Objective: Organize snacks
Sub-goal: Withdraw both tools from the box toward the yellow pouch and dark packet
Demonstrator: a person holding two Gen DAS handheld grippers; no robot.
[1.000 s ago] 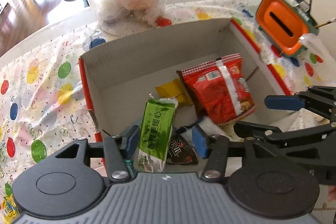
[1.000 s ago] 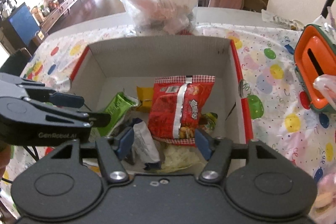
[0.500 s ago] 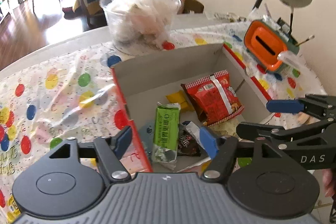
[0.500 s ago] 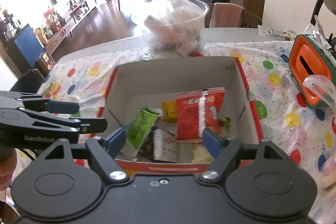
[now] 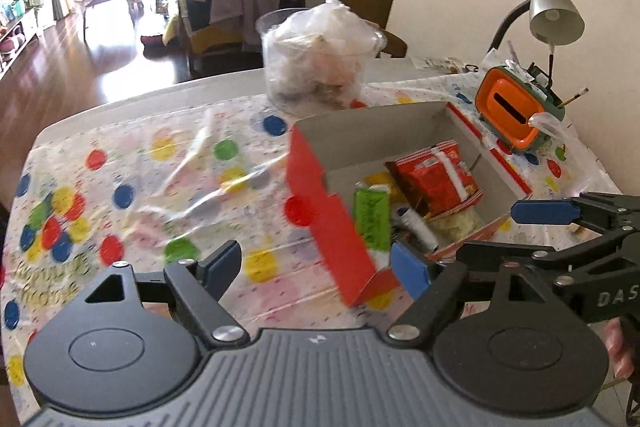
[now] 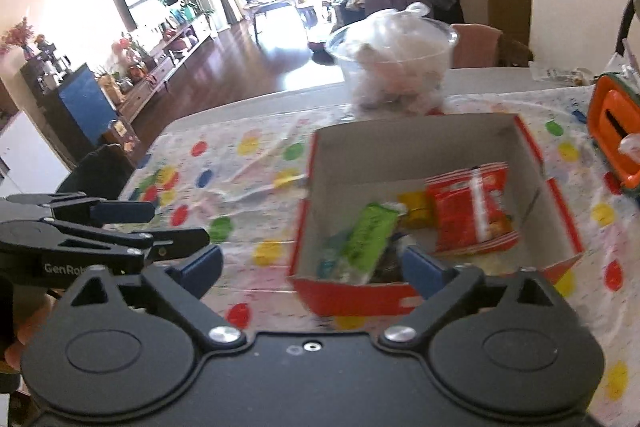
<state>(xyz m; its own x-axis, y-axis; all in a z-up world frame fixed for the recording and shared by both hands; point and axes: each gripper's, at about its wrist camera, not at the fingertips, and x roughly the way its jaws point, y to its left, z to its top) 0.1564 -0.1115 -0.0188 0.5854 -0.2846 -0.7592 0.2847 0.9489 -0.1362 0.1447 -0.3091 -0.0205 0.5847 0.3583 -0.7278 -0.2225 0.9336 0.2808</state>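
Note:
A red cardboard box [image 5: 320, 211] [image 6: 352, 293] with a grey inside stands on the dotted tablecloth. In it lie a red snack bag [image 5: 434, 173] [image 6: 470, 211], a green packet [image 5: 372, 217] [image 6: 370, 233], a yellow packet [image 6: 416, 207] and other small wrappers. My left gripper [image 5: 316, 265] is open and empty, above the table at the box's near left corner. My right gripper [image 6: 312, 267] is open and empty, above the box's near wall. Each gripper shows in the other's view: the right [image 5: 560, 227], the left [image 6: 120, 227].
A clear plastic tub [image 5: 320, 67] [image 6: 394, 67] stuffed with plastic bags stands behind the box. An orange and green holder [image 5: 516, 111] [image 6: 614, 147] and a grey desk lamp [image 5: 554, 13] are at the right. The tablecloth [image 5: 160, 187] stretches left of the box.
Both grippers have pulled back and up from inside the box, and the left one has shifted left. The box and snacks now look smaller and farther. Both stayed open and empty.

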